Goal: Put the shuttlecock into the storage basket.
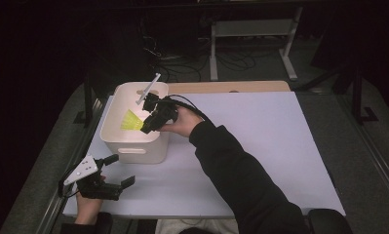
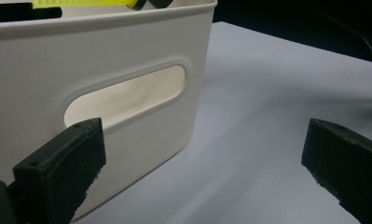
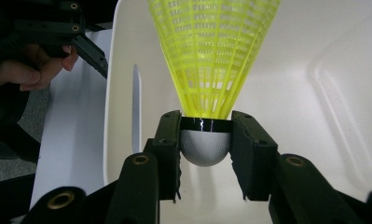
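A yellow plastic shuttlecock (image 3: 214,56) with a grey rounded head (image 3: 205,147) is clamped at its head between the pads of my right gripper (image 3: 205,135). In the high view the shuttlecock (image 1: 131,121) hangs inside the mouth of a white plastic bin (image 1: 115,141), with the right gripper (image 1: 152,122) over the bin's right rim. My left gripper (image 1: 120,171) rests near the table's front left corner, jaws wide apart and nothing between them. In the left gripper view its fingers (image 2: 62,168) face the bin's front wall (image 2: 104,51) and handle slot (image 2: 127,95).
The white table top (image 1: 260,141) stretches to the right of the bin. A wooden board edge (image 1: 231,87) runs behind it. Cables and a white stand leg (image 1: 289,53) lie on the dark floor beyond.
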{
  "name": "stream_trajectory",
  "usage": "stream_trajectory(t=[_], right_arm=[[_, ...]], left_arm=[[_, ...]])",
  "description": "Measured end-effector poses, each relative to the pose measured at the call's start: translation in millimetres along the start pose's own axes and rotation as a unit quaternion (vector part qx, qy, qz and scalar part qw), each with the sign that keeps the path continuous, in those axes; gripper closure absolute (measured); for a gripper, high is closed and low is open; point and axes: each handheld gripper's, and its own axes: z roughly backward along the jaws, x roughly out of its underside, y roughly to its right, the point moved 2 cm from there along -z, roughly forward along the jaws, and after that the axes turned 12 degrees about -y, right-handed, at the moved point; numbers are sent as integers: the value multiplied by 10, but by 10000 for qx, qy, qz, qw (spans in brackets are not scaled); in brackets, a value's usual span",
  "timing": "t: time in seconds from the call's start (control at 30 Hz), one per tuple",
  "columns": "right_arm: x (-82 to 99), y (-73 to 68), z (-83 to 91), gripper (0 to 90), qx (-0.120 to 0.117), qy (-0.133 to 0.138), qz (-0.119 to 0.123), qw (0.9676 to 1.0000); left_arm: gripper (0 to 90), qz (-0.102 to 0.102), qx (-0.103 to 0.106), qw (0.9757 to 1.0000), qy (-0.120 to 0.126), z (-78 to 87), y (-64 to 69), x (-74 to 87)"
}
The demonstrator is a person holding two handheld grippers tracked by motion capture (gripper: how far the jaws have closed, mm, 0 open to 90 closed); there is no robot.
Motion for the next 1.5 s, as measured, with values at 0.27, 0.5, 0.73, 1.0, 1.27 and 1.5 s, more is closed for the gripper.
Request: stream_trajectory(t=[0.27, 0.5, 0.73, 1.0, 1.27, 1.5], right_arm=[[-4, 13, -37, 562, -58, 26, -51, 10000], [19, 23, 26, 409, 58, 63, -104, 9999], [33, 24, 103, 200, 244, 153, -198, 9994], [91, 27, 195, 57, 448, 348, -252, 9981], [213, 38, 357, 0, 569, 512, -378, 9964], [320, 63, 463, 0, 612, 648, -495, 9948]], left_arm=[[0, 6, -2, 10000, 5, 0, 0, 0], [0, 8, 1, 10000, 7, 0, 1, 0], [0, 3, 1, 10000, 4, 2, 3, 1], [0, 11, 3, 10000, 2, 0, 4, 2], [0, 5, 0, 10000, -12, -1, 3, 3], [0, 9, 2, 10000, -14, -3, 2, 3]])
